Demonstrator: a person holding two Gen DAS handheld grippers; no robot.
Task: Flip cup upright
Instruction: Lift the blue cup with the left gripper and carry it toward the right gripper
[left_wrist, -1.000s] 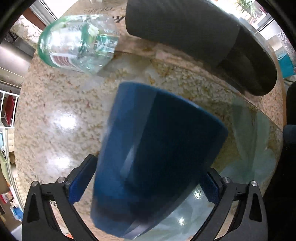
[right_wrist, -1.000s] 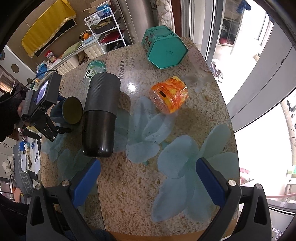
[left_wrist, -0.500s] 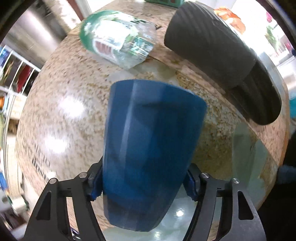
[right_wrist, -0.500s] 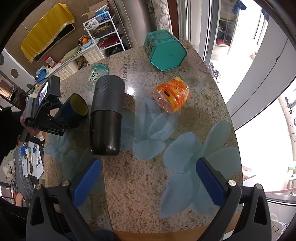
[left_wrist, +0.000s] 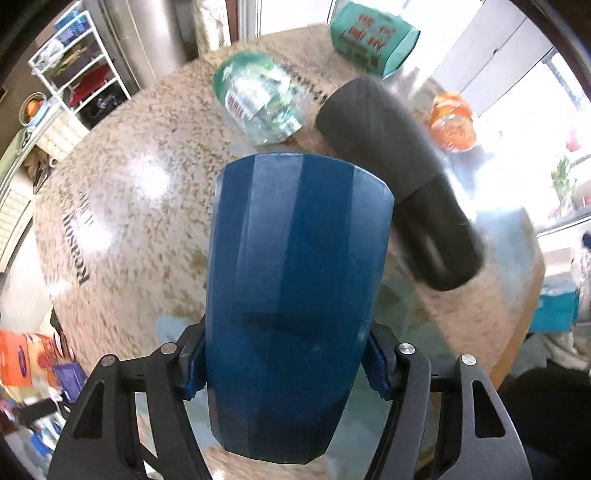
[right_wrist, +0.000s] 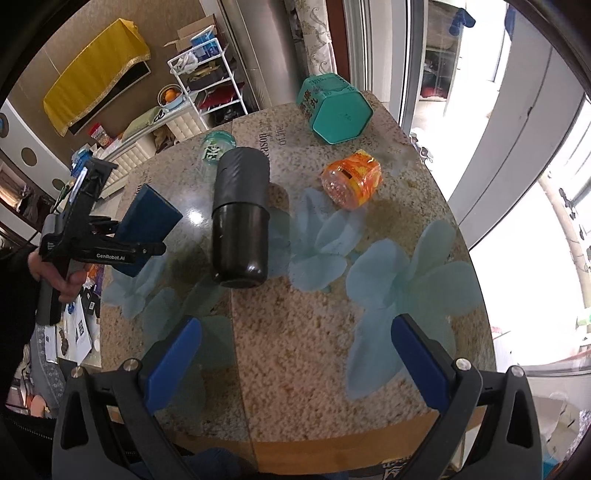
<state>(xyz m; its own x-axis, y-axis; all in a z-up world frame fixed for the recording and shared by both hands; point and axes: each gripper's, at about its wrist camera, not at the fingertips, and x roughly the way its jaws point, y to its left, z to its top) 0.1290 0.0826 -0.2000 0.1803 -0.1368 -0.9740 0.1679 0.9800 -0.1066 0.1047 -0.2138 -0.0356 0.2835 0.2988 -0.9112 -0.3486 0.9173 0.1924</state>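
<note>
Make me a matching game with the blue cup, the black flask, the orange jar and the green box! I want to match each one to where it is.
Things:
1. blue cup
2. black flask
3. orange jar
4. teal box

Places:
A. at the table's far edge, near the window
B. lying on its side mid-table
C. clamped in the left gripper, off the table
D. tipped over between the flask and the window side

Pairs: 1-C, 2-B, 3-D, 4-A

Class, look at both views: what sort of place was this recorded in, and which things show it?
Probably a lived-in home. A stone-patterned table holds everyday containers, a white wire shelf rack is crammed with household goods, and glass doors open beside it.
</note>
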